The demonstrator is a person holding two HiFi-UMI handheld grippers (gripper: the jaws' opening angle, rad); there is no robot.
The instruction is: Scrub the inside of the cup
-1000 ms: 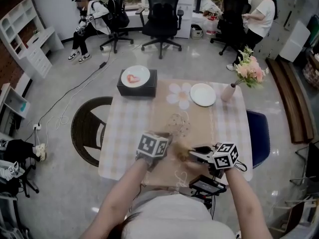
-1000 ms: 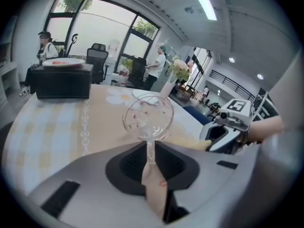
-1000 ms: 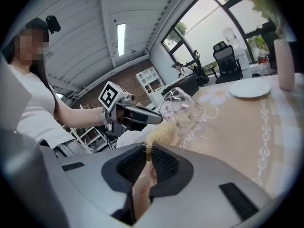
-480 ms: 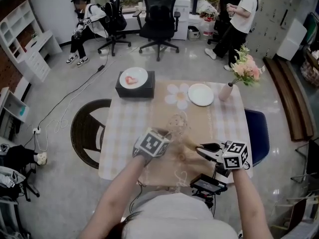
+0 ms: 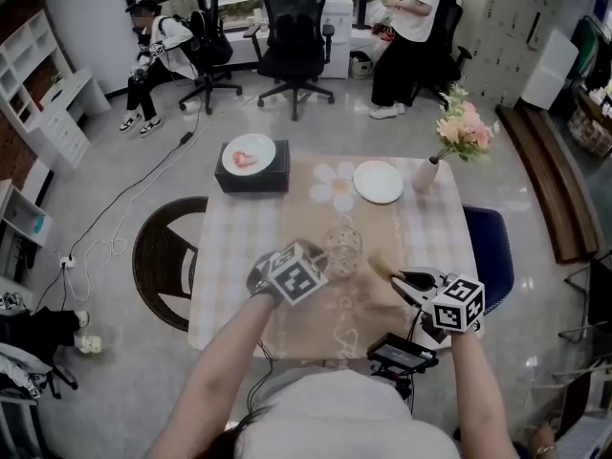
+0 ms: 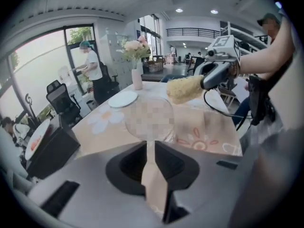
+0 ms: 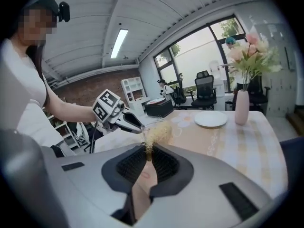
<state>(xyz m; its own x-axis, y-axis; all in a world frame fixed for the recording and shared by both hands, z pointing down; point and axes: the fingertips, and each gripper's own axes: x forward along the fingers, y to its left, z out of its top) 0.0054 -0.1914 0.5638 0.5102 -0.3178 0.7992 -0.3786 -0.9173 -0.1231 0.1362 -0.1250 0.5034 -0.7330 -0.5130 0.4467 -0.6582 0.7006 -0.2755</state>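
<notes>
In the head view a clear glass cup (image 5: pixel 342 247) is held just above the beige runner at the table's middle. My left gripper (image 5: pixel 325 261) is shut on its near side. From the left gripper view the cup (image 6: pixel 149 118) sits right ahead of my jaws, which pinch its wall. My right gripper (image 5: pixel 394 280) is to the cup's right, shut on a straw-coloured scrubber (image 5: pixel 378 262). The scrubber (image 6: pixel 185 88) hangs outside the cup, near its rim. In the right gripper view the scrubber (image 7: pixel 156 134) sticks out of my jaws toward the left gripper (image 7: pixel 133 123).
A white plate (image 5: pixel 379 181) and a pink vase of flowers (image 5: pixel 426 174) stand at the table's far right. A black box with a plate (image 5: pixel 251 165) is at the far left. A dark device (image 5: pixel 402 354) lies at the near edge. Chairs flank the table.
The right gripper has drawn back to the right and up with the scrubber, away from the cup. The left gripper has rolled, turning the cup. A person in the background walked left.
</notes>
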